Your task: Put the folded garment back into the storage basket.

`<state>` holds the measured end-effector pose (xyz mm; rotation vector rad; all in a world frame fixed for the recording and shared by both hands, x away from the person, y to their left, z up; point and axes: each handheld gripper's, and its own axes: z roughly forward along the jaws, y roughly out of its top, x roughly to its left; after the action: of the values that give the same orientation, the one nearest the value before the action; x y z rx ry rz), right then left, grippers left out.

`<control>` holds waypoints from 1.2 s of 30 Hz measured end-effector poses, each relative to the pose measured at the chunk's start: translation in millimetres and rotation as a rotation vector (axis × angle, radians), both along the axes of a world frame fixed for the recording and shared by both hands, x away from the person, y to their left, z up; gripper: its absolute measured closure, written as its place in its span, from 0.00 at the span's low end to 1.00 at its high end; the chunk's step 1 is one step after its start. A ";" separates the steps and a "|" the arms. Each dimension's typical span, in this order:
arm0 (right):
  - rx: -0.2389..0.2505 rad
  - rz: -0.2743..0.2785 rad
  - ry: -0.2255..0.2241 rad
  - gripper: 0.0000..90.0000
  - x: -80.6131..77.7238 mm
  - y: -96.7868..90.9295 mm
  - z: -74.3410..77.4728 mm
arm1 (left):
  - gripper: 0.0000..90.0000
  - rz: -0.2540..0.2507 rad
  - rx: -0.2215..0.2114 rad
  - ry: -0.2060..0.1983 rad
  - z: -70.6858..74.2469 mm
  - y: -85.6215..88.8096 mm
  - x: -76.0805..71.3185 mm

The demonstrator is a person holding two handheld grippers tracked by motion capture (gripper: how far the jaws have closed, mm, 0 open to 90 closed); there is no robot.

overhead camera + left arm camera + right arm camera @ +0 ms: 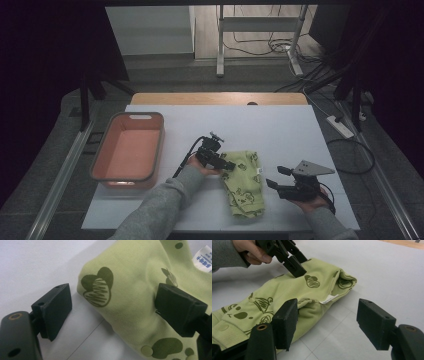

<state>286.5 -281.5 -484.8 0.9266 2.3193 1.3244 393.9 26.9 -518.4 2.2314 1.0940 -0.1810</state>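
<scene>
Dim high view with dark edges; both gripper views brighter, slightly soft.

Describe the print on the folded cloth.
Light green cloth with dark olive hearts and blobs; clearest in the left gripper view.

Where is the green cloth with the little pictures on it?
In the high view the green cloth lies folded on the white table, between the left gripper and the right gripper, right of the pink tub.

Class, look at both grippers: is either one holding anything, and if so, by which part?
Nothing is held. The left gripper stands open at the green garment's edge; the right gripper is open beside it.
</scene>
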 end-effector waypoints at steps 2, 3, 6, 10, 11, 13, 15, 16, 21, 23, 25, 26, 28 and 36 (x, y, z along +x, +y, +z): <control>-0.002 0.000 0.000 0.38 -0.1 0.2 -0.3 | 0.19 -0.003 0.000 -0.002 0.4 -1.0 -0.9; -0.001 0.000 -0.001 0.38 -0.3 0.2 -0.2 | 0.21 -0.007 -0.001 -0.002 0.5 -1.6 -1.5; -0.001 -0.002 -0.001 0.38 -0.3 0.1 -0.1 | 0.30 -0.018 0.001 -0.003 1.1 -4.1 -3.8; -0.002 -0.001 -0.001 0.38 -0.3 0.4 -0.1 | 0.46 -0.035 -0.023 0.016 0.4 -4.5 -4.6; -0.002 -0.001 -0.002 0.38 -0.4 0.4 -0.2 | 0.50 -0.046 -0.028 0.014 0.3 -4.3 -5.0; -0.002 -0.002 -0.002 0.38 -0.3 0.3 -0.2 | 0.56 -0.049 -0.033 0.006 0.7 -4.1 -6.1; -0.002 -0.003 -0.002 0.38 -0.3 0.2 -0.2 | 0.62 -0.057 -0.035 -0.009 1.5 -4.4 -7.7; -0.003 -0.004 -0.002 0.38 -0.2 0.2 -0.2 | 0.64 -0.060 -0.030 -0.019 2.0 -4.9 -8.6; -0.004 -0.006 -0.003 0.38 -0.3 0.2 -0.3 | 0.70 -0.066 -0.037 -0.051 2.3 -4.4 -11.5; -0.004 -0.008 -0.003 0.38 -0.2 0.2 -0.4 | 0.71 -0.067 -0.045 -0.054 2.2 -3.3 -11.9; -0.005 -0.009 -0.003 0.38 -0.1 0.1 -0.5 | 0.72 -0.067 -0.052 -0.054 2.1 -2.5 -12.0; -0.005 -0.010 -0.004 0.38 -0.1 0.0 -0.5 | 0.72 -0.068 -0.057 -0.053 2.0 -2.0 -11.8; -0.004 -0.011 -0.005 0.39 -0.1 -0.2 -0.4 | 0.72 -0.069 -0.061 -0.053 2.2 -1.5 -11.7; -0.002 -0.016 -0.008 0.39 0.1 -1.2 -0.2 | 0.73 -0.072 -0.081 -0.063 4.9 0.2 -12.5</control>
<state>286.6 -282.6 -485.0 0.9355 2.3015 1.3166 381.4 27.2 -513.5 2.1903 0.9570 -0.1808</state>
